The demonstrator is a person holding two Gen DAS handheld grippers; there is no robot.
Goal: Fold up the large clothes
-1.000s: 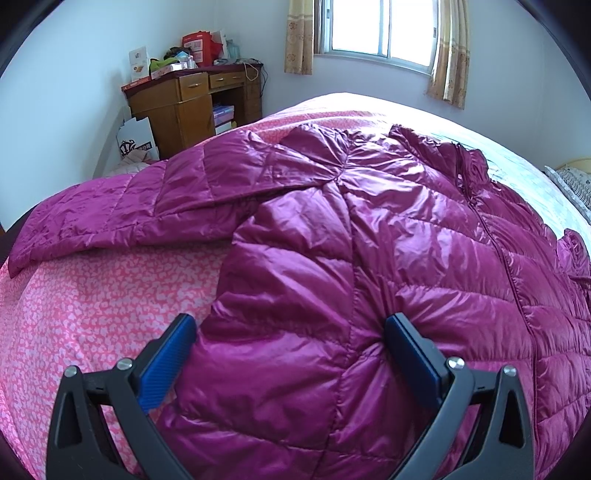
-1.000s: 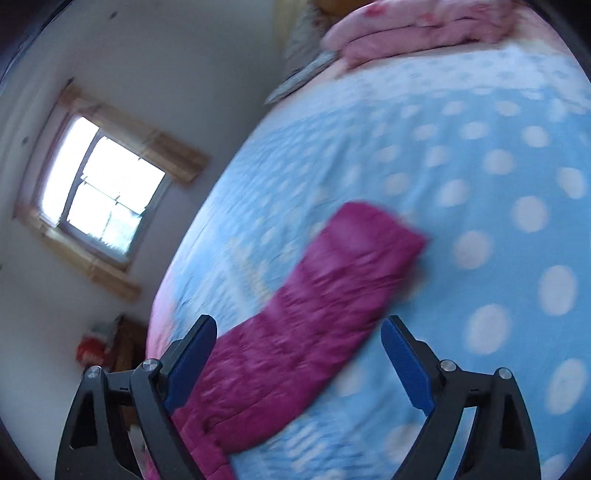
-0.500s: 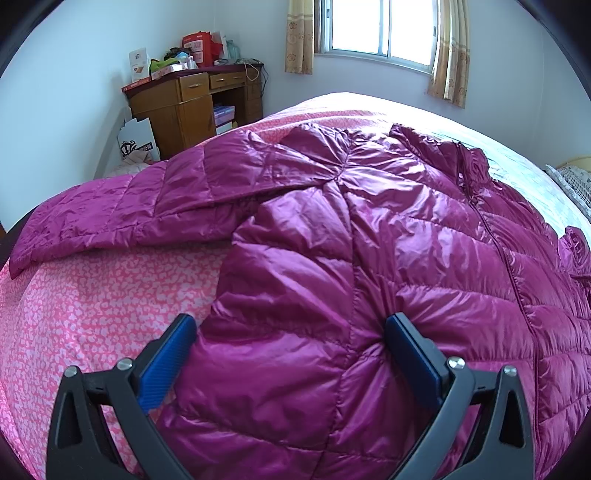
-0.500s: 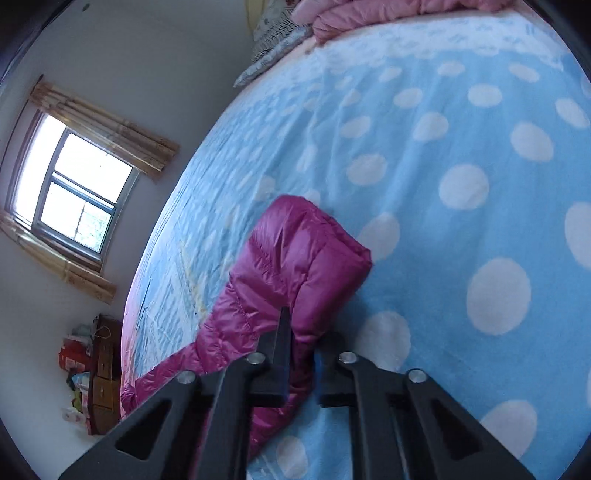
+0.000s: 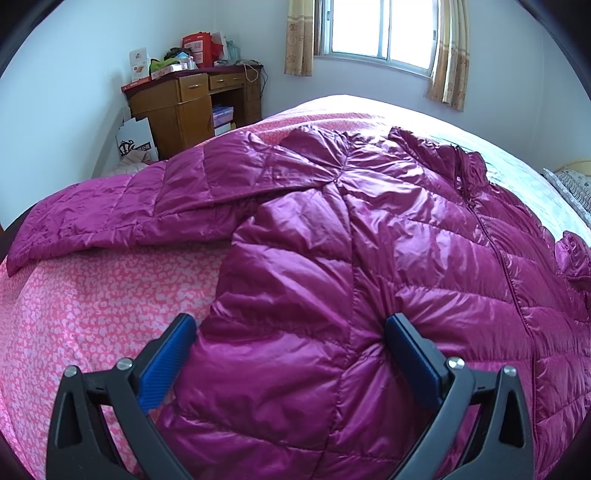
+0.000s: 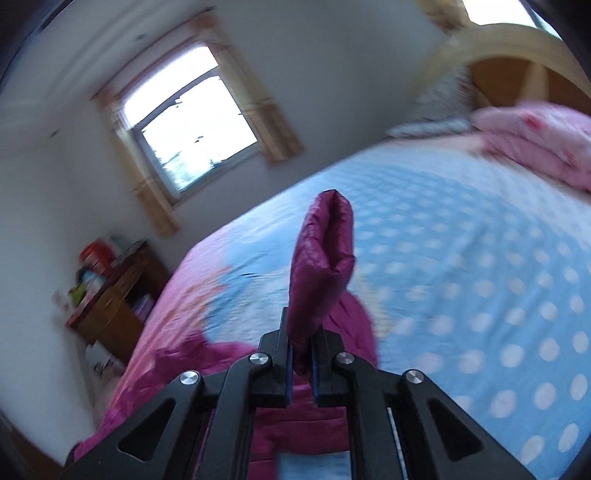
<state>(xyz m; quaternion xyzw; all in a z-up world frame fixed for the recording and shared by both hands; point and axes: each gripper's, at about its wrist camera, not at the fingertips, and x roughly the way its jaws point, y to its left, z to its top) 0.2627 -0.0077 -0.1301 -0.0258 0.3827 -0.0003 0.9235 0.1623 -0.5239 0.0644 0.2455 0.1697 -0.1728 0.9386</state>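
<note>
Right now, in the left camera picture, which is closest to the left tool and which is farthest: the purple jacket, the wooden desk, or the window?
1. Purple jacket: lies between the left tool's fingers.
2. Wooden desk: upper left, beyond the bed.
3. Window: top, on the far wall.

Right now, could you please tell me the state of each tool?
Left tool: open, its fingers astride a bulge of the purple jacket.
Right tool: closed on the jacket's sleeve, lifted off the bed.
</note>
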